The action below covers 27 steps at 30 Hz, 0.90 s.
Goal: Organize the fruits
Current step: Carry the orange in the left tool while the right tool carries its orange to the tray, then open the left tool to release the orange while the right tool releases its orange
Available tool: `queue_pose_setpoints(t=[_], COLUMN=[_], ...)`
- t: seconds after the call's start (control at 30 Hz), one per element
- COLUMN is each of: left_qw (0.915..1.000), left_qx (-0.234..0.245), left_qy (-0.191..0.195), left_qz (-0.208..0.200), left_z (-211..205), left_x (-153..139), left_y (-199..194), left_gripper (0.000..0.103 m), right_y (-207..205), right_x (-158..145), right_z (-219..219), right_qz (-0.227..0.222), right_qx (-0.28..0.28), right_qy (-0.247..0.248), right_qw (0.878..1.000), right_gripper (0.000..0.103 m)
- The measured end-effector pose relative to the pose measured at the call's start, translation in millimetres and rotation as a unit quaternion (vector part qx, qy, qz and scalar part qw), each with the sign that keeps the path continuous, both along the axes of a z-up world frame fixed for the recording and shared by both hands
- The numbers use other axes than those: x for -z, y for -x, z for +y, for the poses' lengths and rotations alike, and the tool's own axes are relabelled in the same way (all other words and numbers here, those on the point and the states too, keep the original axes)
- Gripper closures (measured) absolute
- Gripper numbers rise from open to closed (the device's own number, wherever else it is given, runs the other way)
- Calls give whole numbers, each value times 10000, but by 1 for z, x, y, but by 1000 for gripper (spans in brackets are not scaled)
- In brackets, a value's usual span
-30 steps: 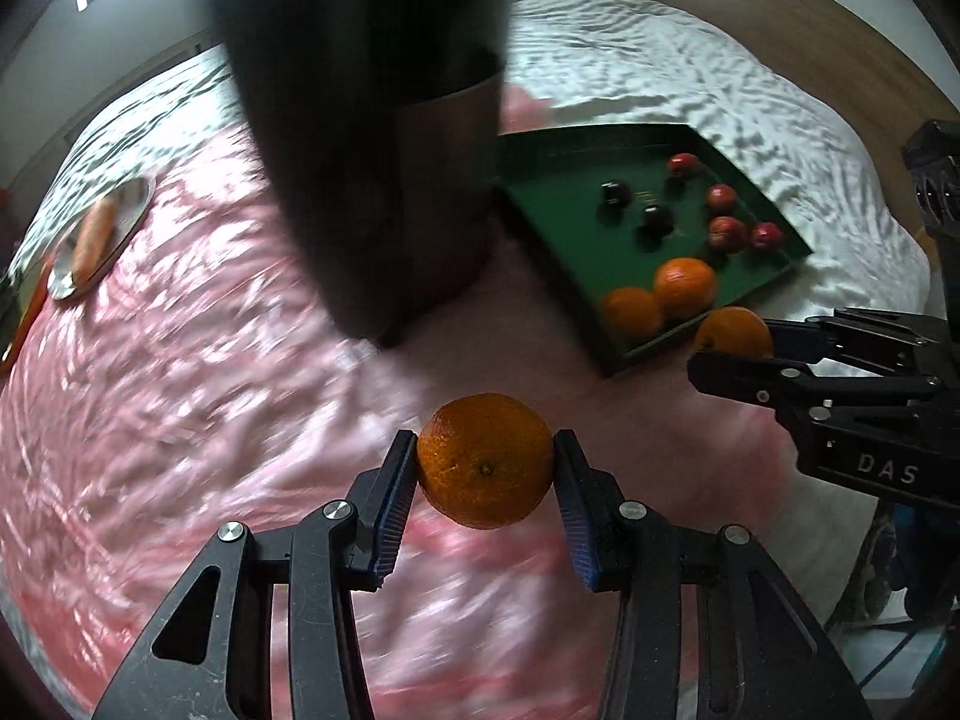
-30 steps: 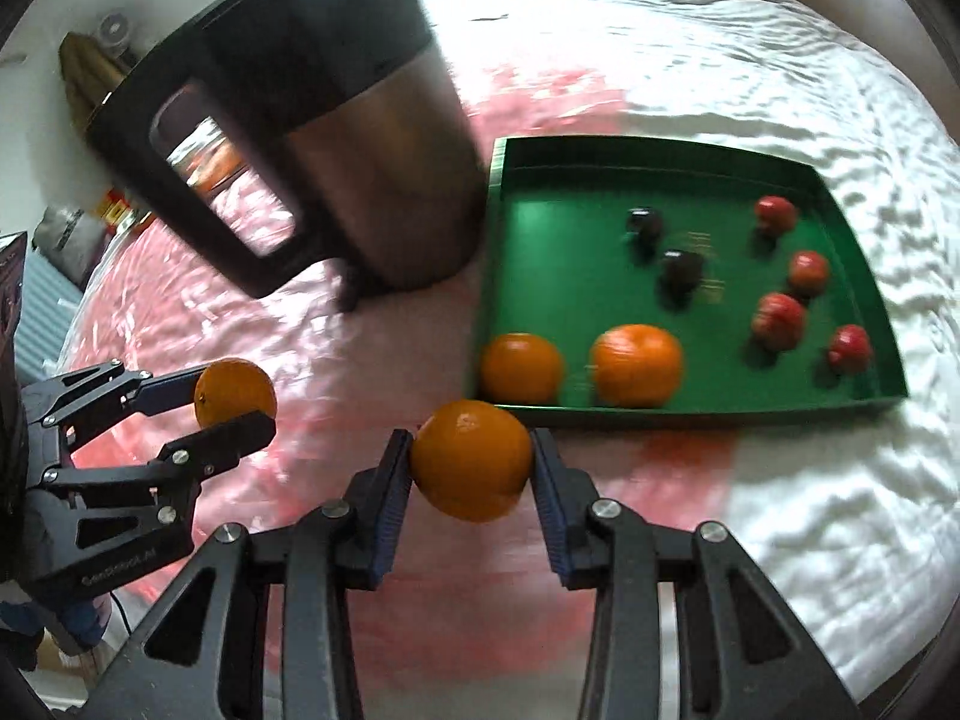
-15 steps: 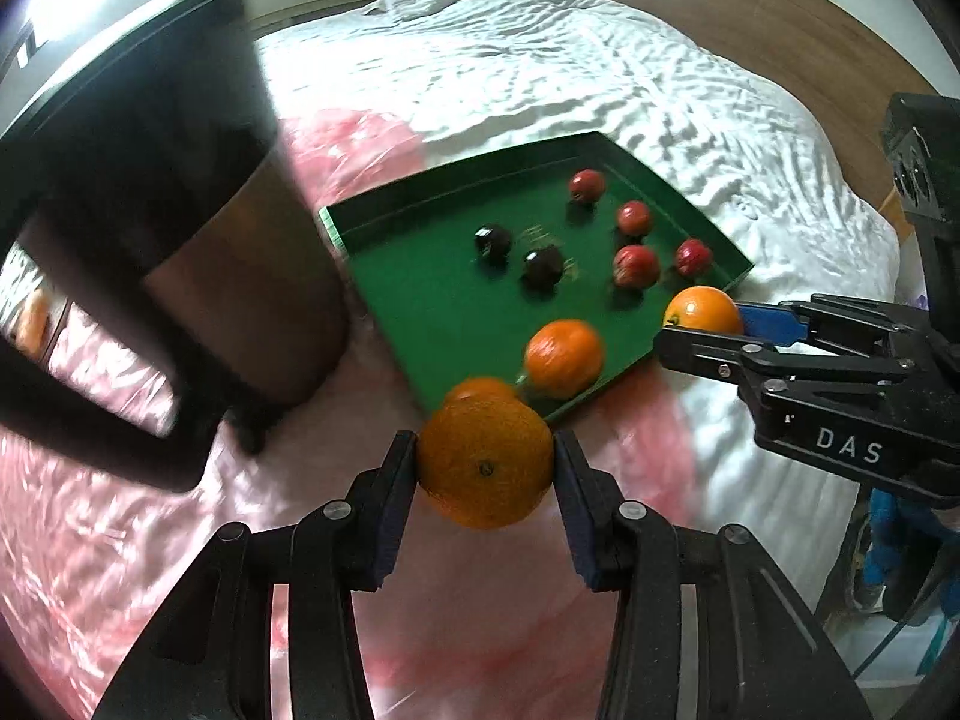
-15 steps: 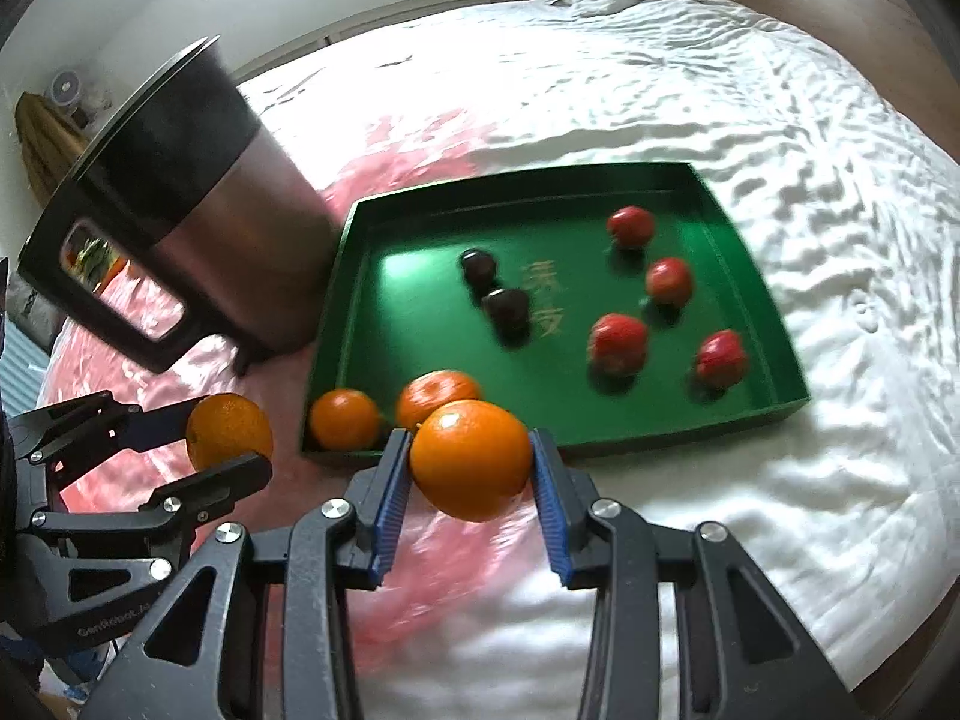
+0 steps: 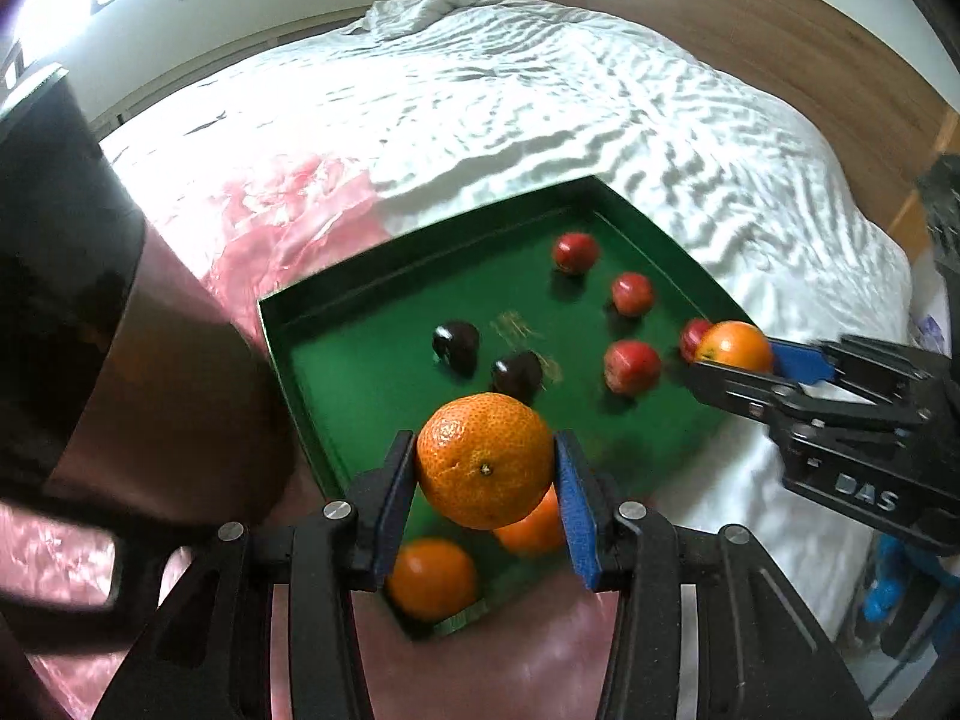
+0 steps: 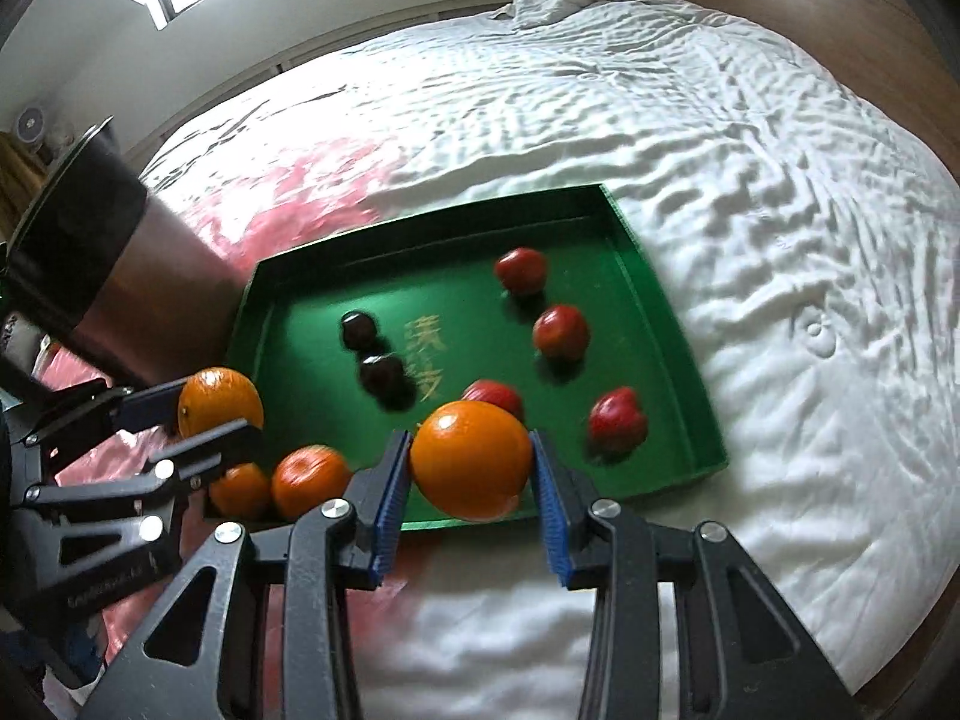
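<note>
My left gripper (image 5: 485,468) is shut on an orange (image 5: 483,459) and hangs over the near left corner of the green tray (image 5: 360,294). My right gripper (image 6: 471,468) is shut on another orange (image 6: 471,459) above the tray's (image 6: 660,282) near edge. Each gripper shows in the other's view, the right gripper (image 5: 735,354) and the left gripper (image 6: 219,405), both gripping their oranges. In the tray lie two oranges (image 6: 309,480) at the near left corner, two dark fruits (image 6: 381,375) in the middle and several red fruits (image 6: 558,330) on the right.
A tall steel and black kettle (image 6: 120,276) stands just left of the tray, on a pink sheet (image 5: 288,204). The tray rests on a rumpled white bedspread (image 6: 600,108). A wooden headboard (image 5: 720,18) runs along the far right.
Both grippers have carried their oranges rightward from beside the kettle, over the pink sheet, to above the tray's near side. The kettle has slid to the left of both views.
</note>
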State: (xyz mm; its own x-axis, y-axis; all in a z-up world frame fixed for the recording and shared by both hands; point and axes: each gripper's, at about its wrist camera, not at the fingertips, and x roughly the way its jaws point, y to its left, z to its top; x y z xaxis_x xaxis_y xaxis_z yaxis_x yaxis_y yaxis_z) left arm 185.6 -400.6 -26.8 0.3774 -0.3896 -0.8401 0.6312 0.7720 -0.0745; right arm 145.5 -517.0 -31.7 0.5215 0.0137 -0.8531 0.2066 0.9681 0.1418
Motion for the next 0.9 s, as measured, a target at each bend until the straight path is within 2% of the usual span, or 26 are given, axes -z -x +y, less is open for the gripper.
queue_pose_setpoints(t=[0.3, 0.53, 0.9], left_qw=[9993, 9997, 9986], left_qx=[-342, -88, 71], left_qy=[-75, -195, -513], left_qz=[159, 107, 44], left_z=[-13, -38, -60], left_x=[33, 48, 63], left_y=[-38, -30, -28], left_gripper=[63, 63, 63], right_y=[-31, -44, -50], right_x=[24, 44, 63], right_z=[-24, -45, -44], right_qz=[115, 236, 421], right_qx=[43, 224, 109], right_qy=[9, -5, 64], right_qw=[9999, 9995, 9990], right_gripper=[36, 36, 36])
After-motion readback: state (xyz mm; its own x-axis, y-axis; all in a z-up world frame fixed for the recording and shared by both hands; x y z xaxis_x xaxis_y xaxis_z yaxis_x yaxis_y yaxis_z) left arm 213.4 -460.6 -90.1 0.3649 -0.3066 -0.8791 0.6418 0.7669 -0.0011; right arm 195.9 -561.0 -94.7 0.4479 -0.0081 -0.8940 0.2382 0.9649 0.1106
